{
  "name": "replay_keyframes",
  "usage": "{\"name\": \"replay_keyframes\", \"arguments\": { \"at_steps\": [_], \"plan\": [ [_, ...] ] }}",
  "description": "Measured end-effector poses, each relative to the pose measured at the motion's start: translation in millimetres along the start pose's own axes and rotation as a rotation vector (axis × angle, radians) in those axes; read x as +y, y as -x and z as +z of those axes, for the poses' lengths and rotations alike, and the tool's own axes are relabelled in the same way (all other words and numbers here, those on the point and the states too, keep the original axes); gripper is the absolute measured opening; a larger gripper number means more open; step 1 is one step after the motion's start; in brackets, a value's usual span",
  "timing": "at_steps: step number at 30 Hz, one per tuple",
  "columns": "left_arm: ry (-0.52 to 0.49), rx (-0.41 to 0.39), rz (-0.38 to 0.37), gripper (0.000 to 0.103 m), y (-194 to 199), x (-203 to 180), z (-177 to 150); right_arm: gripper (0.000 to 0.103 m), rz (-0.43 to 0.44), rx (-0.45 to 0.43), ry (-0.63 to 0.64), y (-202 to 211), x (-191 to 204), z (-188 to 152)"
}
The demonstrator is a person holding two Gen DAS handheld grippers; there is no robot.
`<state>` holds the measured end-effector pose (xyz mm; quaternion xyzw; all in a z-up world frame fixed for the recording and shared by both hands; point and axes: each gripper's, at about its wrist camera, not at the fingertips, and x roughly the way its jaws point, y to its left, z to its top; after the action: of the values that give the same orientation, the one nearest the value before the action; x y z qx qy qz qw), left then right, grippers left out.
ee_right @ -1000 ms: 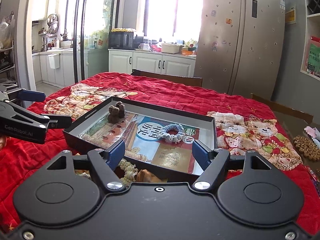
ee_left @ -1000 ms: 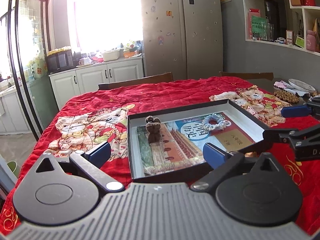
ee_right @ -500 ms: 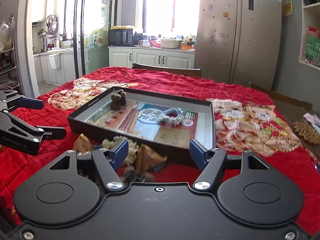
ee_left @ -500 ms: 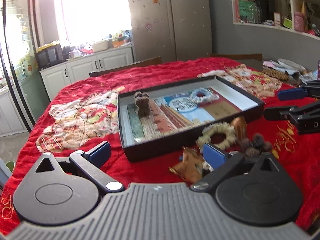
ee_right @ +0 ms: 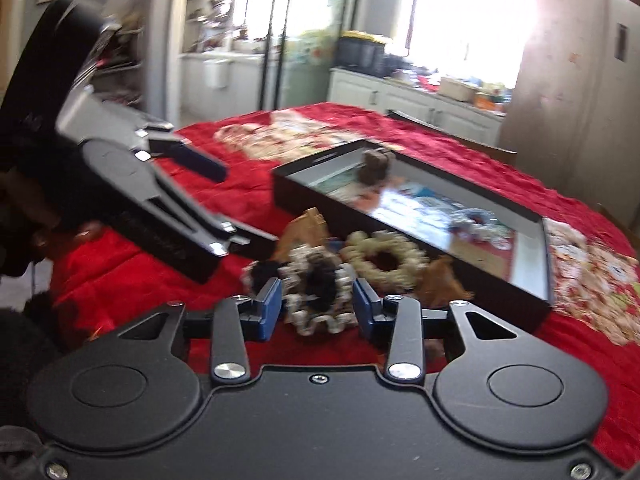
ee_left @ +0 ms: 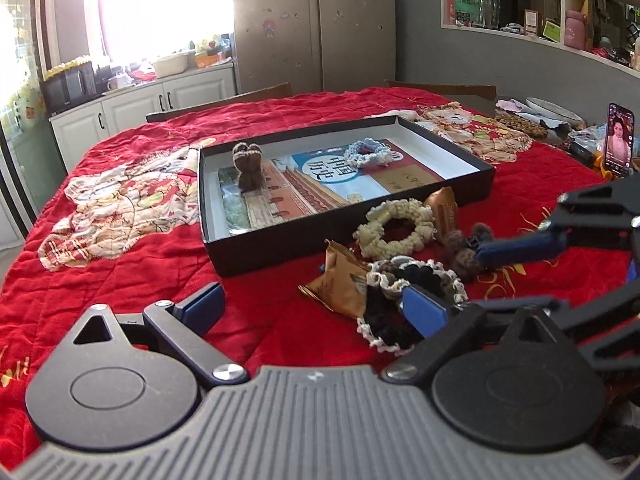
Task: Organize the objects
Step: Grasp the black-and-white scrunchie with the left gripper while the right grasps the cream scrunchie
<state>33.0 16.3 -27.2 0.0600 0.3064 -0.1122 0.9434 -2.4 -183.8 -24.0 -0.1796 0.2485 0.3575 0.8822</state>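
A black shallow box [ee_left: 348, 236] [ee_right: 420, 264] on the red cloth holds a brown knitted piece [ee_left: 248, 164] and a blue-white scrunchie [ee_left: 368, 152]. In front of it lie a cream scrunchie [ee_left: 396, 228] [ee_right: 384, 256], a black-and-white scrunchie [ee_left: 404, 292] [ee_right: 316, 284], two brown snack packets [ee_left: 340, 284] and a brown fuzzy clip [ee_left: 464, 248]. My left gripper [ee_left: 316, 304] is open and empty. My right gripper [ee_right: 316, 304] is partly closed around the black-and-white scrunchie, its pads [ee_right: 268, 304] beside it, apart from it.
A phone [ee_left: 620, 144] stands lit at the table's right edge, near a plate and beads [ee_left: 520, 124]. Chairs stand behind the table. The left gripper's body [ee_right: 132, 184] fills the left of the right wrist view.
Both grippers pulled back and dropped toward the pile in front of the box. The right gripper swung left, narrowed its jaws and now straddles the black-and-white scrunchie.
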Motion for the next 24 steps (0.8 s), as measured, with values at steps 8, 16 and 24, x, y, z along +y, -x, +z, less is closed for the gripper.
{"name": "replay_keyframes", "arguments": {
  "at_steps": [8, 16, 24],
  "plan": [
    [0.012, 0.051, -0.058, 0.09, -9.0, -0.3, -7.1, 0.025, 0.057, 0.053, 0.015, -23.7, 2.7, -3.0],
    [0.039, 0.084, -0.092, 0.081, -21.2, -0.3, -10.6, 0.023, 0.039, 0.074, 0.006, -37.8, -2.4, -3.2],
    [0.054, 0.109, -0.123, 0.061, -27.1, -1.8, -11.2, 0.013, 0.024, 0.085, 0.0, -39.1, -6.8, -6.0]
  ]
}}
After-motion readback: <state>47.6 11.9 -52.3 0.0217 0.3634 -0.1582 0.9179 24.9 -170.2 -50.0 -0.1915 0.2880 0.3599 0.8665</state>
